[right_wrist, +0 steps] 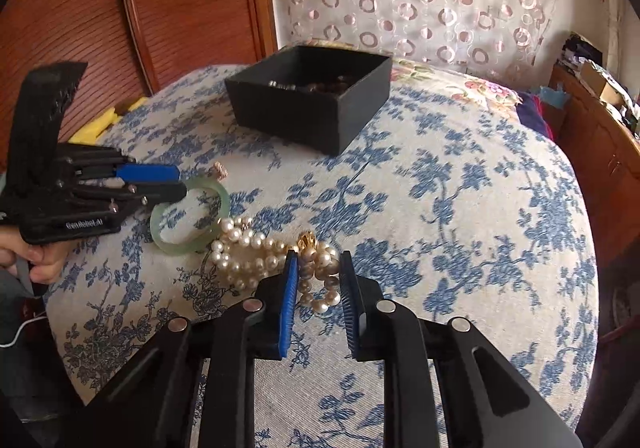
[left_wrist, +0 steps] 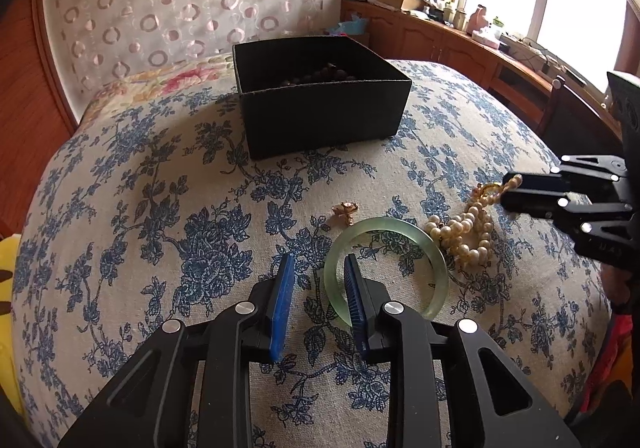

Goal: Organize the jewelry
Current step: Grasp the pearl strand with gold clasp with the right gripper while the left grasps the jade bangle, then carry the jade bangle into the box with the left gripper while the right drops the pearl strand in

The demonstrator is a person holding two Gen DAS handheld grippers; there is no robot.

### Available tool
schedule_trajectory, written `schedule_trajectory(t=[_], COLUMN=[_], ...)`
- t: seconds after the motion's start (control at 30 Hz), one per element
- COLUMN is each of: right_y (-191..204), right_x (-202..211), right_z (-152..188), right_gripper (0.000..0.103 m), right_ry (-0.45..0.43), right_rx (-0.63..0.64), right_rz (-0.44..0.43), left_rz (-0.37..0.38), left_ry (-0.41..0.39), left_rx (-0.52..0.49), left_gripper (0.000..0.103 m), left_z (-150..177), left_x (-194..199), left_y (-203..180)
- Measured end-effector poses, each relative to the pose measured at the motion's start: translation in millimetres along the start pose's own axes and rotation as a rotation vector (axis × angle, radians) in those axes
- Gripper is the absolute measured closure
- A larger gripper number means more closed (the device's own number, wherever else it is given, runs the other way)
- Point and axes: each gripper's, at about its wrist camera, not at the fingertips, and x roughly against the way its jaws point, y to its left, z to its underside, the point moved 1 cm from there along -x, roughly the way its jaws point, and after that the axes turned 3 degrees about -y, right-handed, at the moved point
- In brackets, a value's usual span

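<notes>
Blue pads (left_wrist: 282, 308) of the left hand-held gripper (left_wrist: 318, 262) sit closest to the lens, spread apart, with 1 finger outside the bangle (left_wrist: 434, 260) and the other inside its ring, so the near rim lies between them without being pinched. The bangle lies flat on the bed (left_wrist: 160, 232), just beside the pearls (left_wrist: 468, 232) and near a small gold piece (left_wrist: 345, 209).

The right hand-held gripper (right_wrist: 318, 258) is also spread, its 2 fingers straddling part of the pearls, the gold clasp (right_wrist: 308, 240) just ahead of the tips. Nothing is gripped yet, as far as the pictures show.

Risks, as I judge them:
- The bangle is smooth and hard; a closing pinch on its thin rim could let it twist or slip out on the way to the box (left_wrist: 320, 108).
- The pearls are bunched in loops; closing on only 1 loop could leave the rest trailing, and a trailing strand may drag against the bangle it touches.
- Both tools work close together, so lifting 1 item could knock the other.
- The soft bed gives under pressure, so pressing down may sink the fingers and miss the rim.

Both tools are held low and nearly level, pointing toward the box, which stands well apart at the far side with dark beads inside. The left hand (right_wrist: 38, 262) is visible gripping its handle.
</notes>
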Motion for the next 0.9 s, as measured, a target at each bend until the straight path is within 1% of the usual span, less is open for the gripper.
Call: schedule_trajectory(t=[0.2,0.27,0.4,0.6,0.63,0.67,0.7,0.8,0.9], right_y=[-3,-4,-12,-12,-12,-12,-12,-10,-6], right_x=[12,11,3,8,10,12,14,24,36], right_z=[-10,-12,-11,-18,-19,-21,-22,-29,-35], right_gripper=[0.080,0.080,0.080,0.080,0.080,0.080,0.080,0.080,0.080], right_ry=[-0.035,-0.036,-0.028,-0.063,-0.069,-0.074,-0.079,-0.099,-0.123], right_rx=[0.000,-0.003,-0.030,-0.032,-0.033,-0.034,-0.033,-0.024,-0.008], right_rz=[-0.014,-0.017,-0.006,-0.006,-0.006,-0.006,-0.006,0.000,0.004], left_rz=[-0.025,-0.024,-0.024,-0.028,-0.027,-0.023,-0.014,-0.012,-0.008], left_ry=[-0.012,-0.017,-0.018,-0.019,-0.020,-0.021,-0.020,-0.018,-0.042], left_rx=[-0.032,-0.040,-0.040,-0.041,-0.042,-0.042,-0.037,-0.035,-0.018], left_gripper=[0.075,0.072,0.072,0.072,0.077,0.089,0.095,0.096,0.097], left_z=[1,2,3,3,3,3,3,4,3], left_x=[0,0,0,0,0,0,1,2,10], left_y=[-7,-10,-10,-12,-12,-12,-12,-12,-10])
